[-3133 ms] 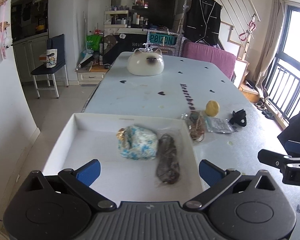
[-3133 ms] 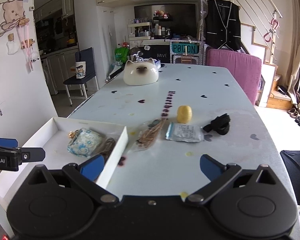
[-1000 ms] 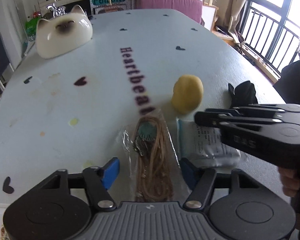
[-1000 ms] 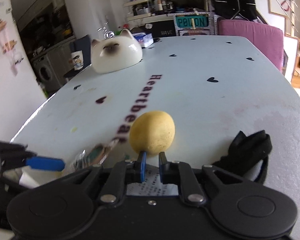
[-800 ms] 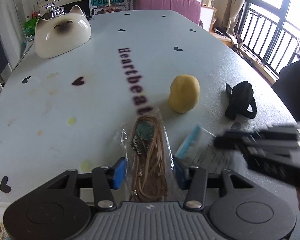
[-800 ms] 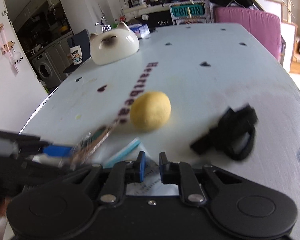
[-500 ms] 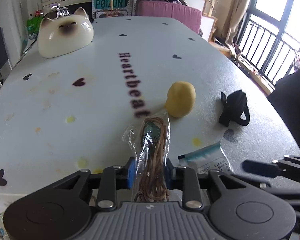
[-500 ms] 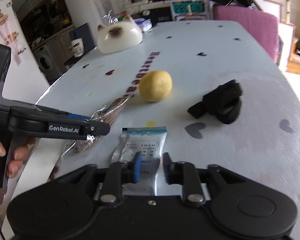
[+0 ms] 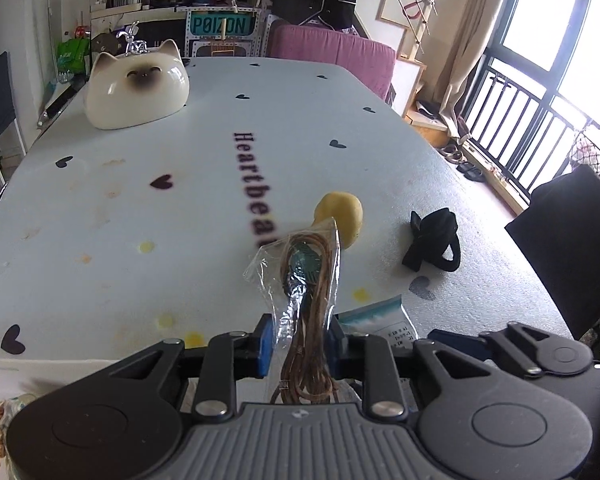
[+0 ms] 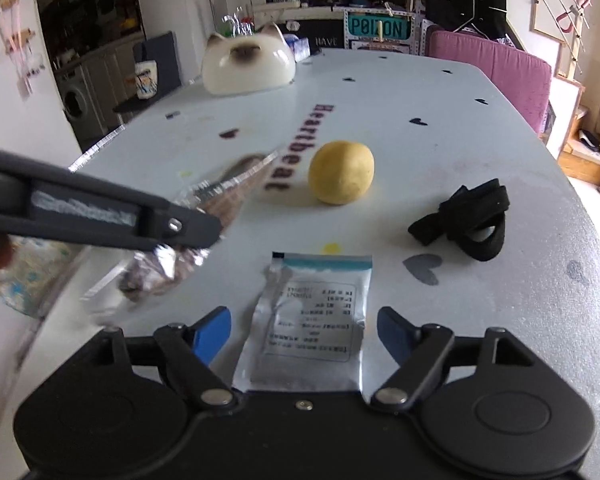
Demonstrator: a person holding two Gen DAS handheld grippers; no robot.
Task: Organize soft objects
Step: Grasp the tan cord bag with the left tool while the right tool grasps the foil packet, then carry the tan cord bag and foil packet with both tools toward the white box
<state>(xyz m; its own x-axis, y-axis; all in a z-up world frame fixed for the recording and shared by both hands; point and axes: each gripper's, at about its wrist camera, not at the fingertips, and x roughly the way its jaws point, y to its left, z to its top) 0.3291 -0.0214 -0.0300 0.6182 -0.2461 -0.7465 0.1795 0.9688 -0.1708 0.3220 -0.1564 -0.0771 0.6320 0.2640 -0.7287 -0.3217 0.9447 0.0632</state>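
One bag up, three to go.
My left gripper point(image 9: 300, 340) clamps the bagged brown cord point(image 9: 308, 280), lifted mid-frame; my right gripper point(image 10: 304, 330), jaws just opening, straddles the foil pouch point(image 10: 314, 320); yellow ball point(image 10: 341, 172) and black strap point(image 10: 468, 216) wait upper right.

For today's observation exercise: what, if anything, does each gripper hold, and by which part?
Left gripper: shut on the clear bag of brown cord, gripped at its lower part. Right gripper: nothing; its jaws have just been opening around the foil sachet.
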